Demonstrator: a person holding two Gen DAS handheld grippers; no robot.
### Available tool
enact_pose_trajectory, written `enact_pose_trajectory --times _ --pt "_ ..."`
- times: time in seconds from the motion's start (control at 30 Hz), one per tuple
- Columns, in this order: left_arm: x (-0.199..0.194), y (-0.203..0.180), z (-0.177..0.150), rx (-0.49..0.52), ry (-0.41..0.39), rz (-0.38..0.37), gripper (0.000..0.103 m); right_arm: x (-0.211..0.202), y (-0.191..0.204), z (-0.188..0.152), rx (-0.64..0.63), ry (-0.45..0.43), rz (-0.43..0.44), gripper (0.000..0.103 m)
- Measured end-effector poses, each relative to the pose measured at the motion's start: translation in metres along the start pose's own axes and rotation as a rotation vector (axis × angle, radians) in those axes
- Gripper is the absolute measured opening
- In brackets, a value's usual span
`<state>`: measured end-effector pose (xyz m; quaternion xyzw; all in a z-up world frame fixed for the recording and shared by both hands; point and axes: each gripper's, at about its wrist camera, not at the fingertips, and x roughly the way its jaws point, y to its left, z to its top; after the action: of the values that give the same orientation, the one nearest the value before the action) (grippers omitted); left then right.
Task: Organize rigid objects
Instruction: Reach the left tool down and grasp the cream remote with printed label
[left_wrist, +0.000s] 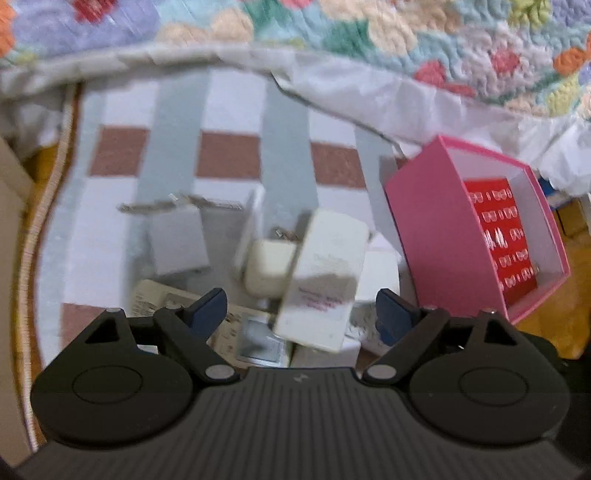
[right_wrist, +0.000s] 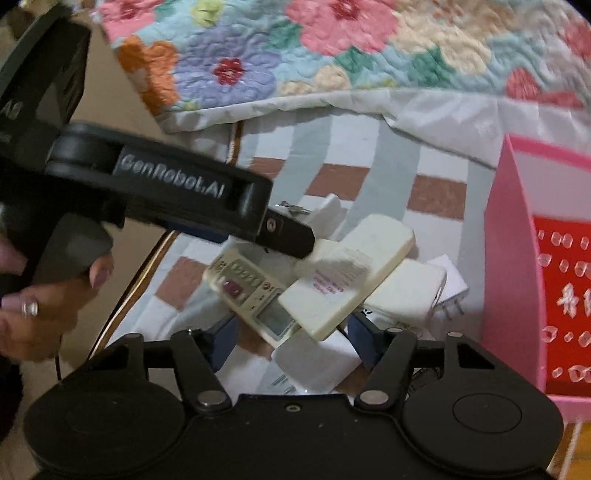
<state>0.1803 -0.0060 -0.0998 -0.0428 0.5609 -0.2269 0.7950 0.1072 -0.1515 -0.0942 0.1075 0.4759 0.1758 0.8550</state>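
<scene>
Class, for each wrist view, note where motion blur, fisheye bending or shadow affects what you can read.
Left wrist view: heavy motion blur smears the remote control and the checked cloth; the pink box stays clearer. Right wrist view: sharper, so the button-side remote shows its display, though the left gripper casts a shadow on the upper remote's label; fisheye curves the quilt edge.

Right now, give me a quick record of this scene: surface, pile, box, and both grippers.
surface: checked cloth beside a floral quilt
pile: two cream remote controls, the blank-backed remote lying across the buttoned remote, with white plug adapters around them
box: open pink box to the right of the pile, red card inside
left gripper: open, over the pile
right gripper: open, holding nothing
</scene>
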Motion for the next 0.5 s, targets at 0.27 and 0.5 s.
enact_pose_trajectory --times 0.27,0.5 --pt "0.04 0.025 0.007 -0.16 0.009 -0.073 0.088 0.016 -0.004 0.001 0.041 -0.055 -0.059 0.066" --pt "0.056 0.038 0.0 -0.248 0.063 -0.166 0.05 0.029 -0.003 0.002 0.031 -0.042 -0.111 0.058"
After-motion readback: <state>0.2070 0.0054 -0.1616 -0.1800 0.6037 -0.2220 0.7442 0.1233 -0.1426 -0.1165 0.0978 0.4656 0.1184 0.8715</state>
